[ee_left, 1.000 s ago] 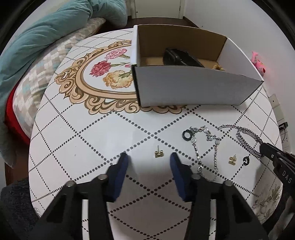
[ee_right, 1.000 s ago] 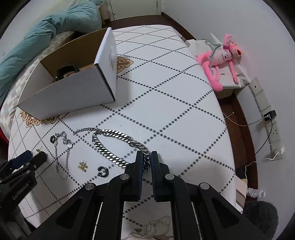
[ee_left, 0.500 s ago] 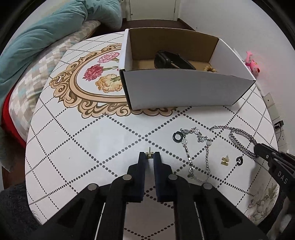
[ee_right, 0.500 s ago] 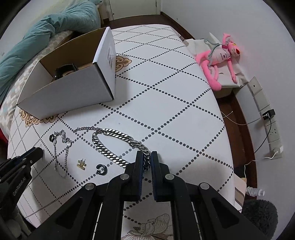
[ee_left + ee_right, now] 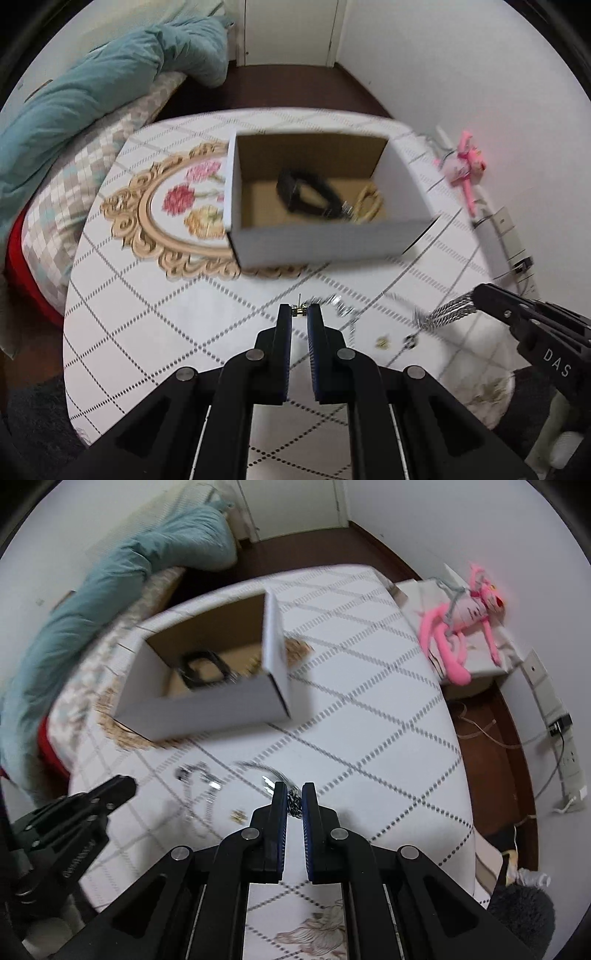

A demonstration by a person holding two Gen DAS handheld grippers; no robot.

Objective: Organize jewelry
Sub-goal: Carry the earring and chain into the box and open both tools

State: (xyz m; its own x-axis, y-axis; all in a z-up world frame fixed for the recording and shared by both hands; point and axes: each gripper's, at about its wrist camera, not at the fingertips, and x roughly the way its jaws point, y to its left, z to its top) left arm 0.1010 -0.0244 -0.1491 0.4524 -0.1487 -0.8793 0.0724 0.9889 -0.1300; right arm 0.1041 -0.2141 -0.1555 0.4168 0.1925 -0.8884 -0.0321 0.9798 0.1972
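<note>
My left gripper (image 5: 299, 311) is shut on a small gold earring (image 5: 298, 310) and holds it above the table. My right gripper (image 5: 294, 794) is shut on a heavy silver chain (image 5: 293, 805), lifted off the table; the chain hangs from its tip in the left wrist view (image 5: 448, 308). An open white cardboard box (image 5: 325, 240) stands beyond, with a black strap (image 5: 306, 197) and a gold piece (image 5: 367, 203) inside. A thin silver chain (image 5: 201, 775), a second gold earring (image 5: 382, 342) and a small black ring (image 5: 409, 341) lie on the table.
The round table (image 5: 388, 720) has a white dotted-diamond cloth with a floral medallion (image 5: 177, 210). A bed with a teal blanket (image 5: 92, 96) is at the left. A pink plush toy (image 5: 465, 627) lies on a low stand to the right. Wall sockets and cables are at the far right.
My left gripper closed on the gold earring and lifted it. My right gripper rose with the heavy silver chain. Both have moved up and back, so the box looks farther away.
</note>
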